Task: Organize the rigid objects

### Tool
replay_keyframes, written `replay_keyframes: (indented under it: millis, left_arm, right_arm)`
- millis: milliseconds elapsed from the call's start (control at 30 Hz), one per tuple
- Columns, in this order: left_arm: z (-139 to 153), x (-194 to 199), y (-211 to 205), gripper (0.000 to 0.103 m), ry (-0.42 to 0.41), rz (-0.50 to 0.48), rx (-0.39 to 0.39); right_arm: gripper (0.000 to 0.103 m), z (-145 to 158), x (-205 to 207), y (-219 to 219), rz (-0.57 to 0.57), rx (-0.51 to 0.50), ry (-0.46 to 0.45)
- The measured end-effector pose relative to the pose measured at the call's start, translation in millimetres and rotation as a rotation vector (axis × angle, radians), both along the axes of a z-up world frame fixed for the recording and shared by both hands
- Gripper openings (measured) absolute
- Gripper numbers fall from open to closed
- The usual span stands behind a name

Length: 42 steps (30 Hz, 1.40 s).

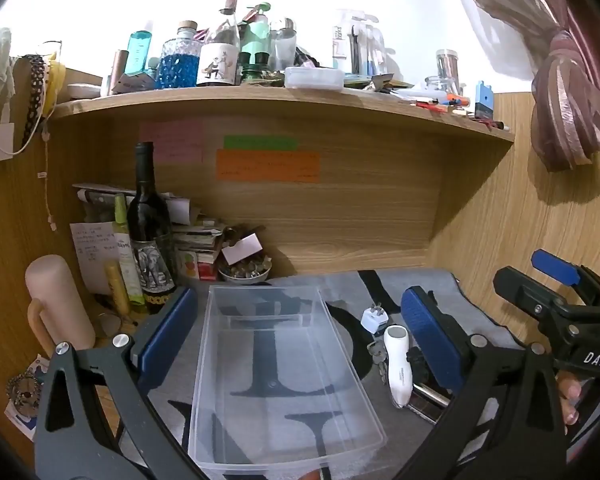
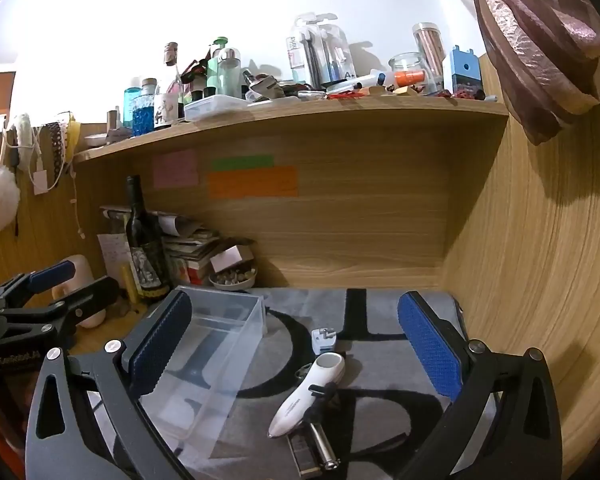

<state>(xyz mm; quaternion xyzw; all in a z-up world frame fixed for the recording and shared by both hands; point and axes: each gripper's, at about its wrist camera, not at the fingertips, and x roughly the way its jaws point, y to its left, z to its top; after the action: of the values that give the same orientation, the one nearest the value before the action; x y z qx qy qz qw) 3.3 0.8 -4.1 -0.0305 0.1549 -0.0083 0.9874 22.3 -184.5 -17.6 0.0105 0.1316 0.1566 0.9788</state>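
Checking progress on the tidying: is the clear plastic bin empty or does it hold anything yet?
Empty: through the clear plastic bin only the mat's pattern shows.

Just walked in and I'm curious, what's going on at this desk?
A person holds a gripper in each hand over a grey mat. Both the left gripper and the right gripper are open and hold nothing. A clear bin sits empty on the mat. Beside it lie a white plug, a white handheld device, keys and a metal tool, none yet in the bin.
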Motion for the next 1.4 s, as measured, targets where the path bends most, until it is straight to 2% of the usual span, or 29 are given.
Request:
replay_keyframes:
  millis: [1400]
  left_arm:
    - [0.1,-0.3,-5.0,0.103,0.000,-0.007,0.008]
  right_arm:
    - [0.103,-0.1,-0.9,1.5,-0.007,-0.006,0.004]
